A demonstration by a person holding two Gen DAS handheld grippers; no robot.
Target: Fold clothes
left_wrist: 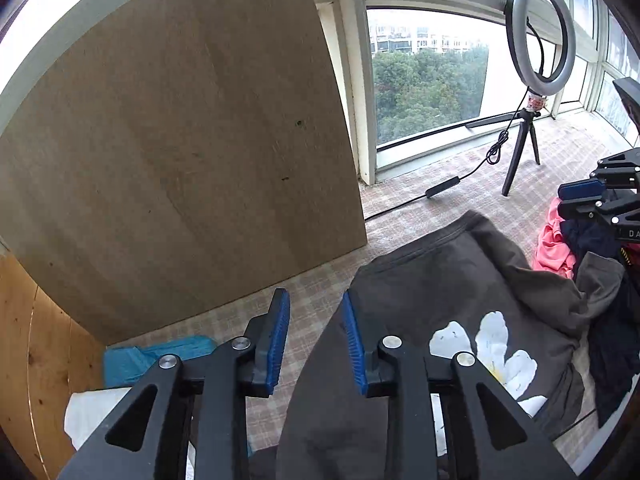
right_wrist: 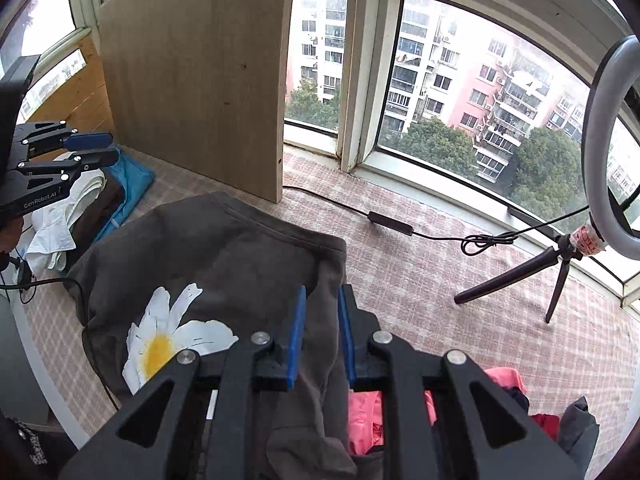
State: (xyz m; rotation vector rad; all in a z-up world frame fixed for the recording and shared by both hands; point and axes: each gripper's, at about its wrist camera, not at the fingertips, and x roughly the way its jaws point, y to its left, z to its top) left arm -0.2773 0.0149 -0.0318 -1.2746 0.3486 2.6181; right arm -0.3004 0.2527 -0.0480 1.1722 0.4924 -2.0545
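Observation:
A dark grey sweatshirt (left_wrist: 460,280) with a white daisy print (left_wrist: 496,344) lies spread on the checked cloth; it also shows in the right wrist view (right_wrist: 224,252) with its daisy (right_wrist: 168,340). My left gripper (left_wrist: 316,312) is open above the garment's left edge, with the edge running up beside the right pad and nothing held. It appears in the right wrist view (right_wrist: 100,148) at far left. My right gripper (right_wrist: 322,308) has its blue pads narrowly apart with a fold of the grey fabric between them. It shows in the left wrist view (left_wrist: 588,196) at far right.
A wooden board (left_wrist: 180,140) stands upright behind the cloth. Folded blue, white and brown clothes (right_wrist: 92,204) lie stacked at left. A pile of pink and dark clothes (left_wrist: 560,240) lies at right. A ring light on a tripod (left_wrist: 536,80) and its cable (right_wrist: 400,224) are by the window.

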